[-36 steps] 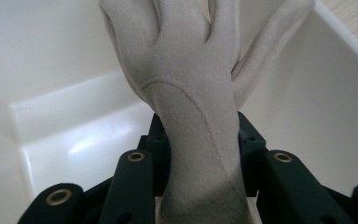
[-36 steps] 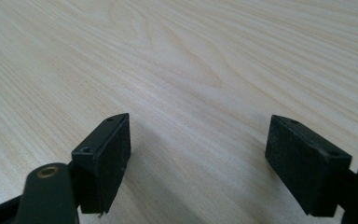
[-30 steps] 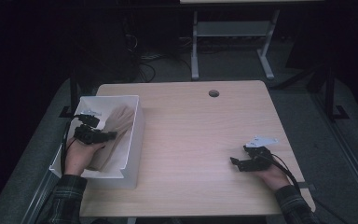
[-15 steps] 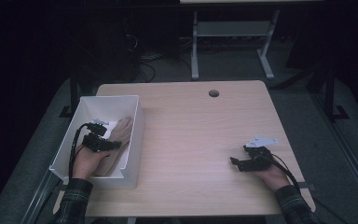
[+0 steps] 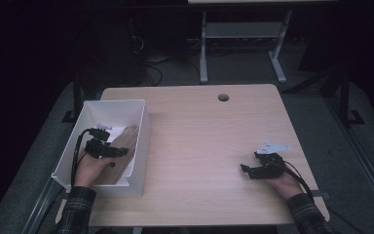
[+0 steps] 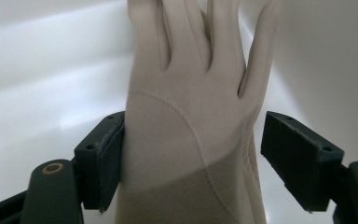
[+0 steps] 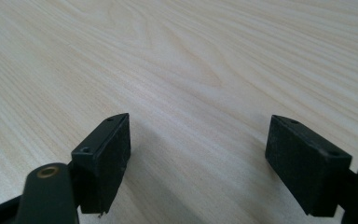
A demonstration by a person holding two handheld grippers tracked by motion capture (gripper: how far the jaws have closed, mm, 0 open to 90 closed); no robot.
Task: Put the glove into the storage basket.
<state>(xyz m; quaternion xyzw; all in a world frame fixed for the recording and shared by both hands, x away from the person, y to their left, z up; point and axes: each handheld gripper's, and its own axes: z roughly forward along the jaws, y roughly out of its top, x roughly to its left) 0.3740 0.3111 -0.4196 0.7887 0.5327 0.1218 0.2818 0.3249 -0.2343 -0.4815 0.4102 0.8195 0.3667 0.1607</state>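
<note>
Dark room all around, with a pale wood tabletop (image 5: 199,146) lit in the middle, so I'll use the white bin (image 5: 141,146) at its left edge as the anchor for everything.

Inside the bin lies a beige glove (image 6: 191,130), flat on the bottom toward the bin's right wall, fingers pointing to the far end. The left tool (image 5: 108,147) sits down in the bin right over the glove's cuff end. From the left gripper view you can see its jaws have just been opening: the glove is between them, the left pad (image 6: 107,158) right at the glove's edge or just touching it, the right pad standing clear with a bit of white bin floor showing in the gap. So it's spread wide and not pinching the glove.

Right of the bin it's bare wood across the middle, with a small round hole (image 5: 223,97) in the tabletop near the far edge.

Well to the right of the bin, near the near-right corner, the right tool (image 5: 247,170) rests low over the wood, pointing back toward the bin. Its jaws are wide apart with just wood grain between them.
</note>
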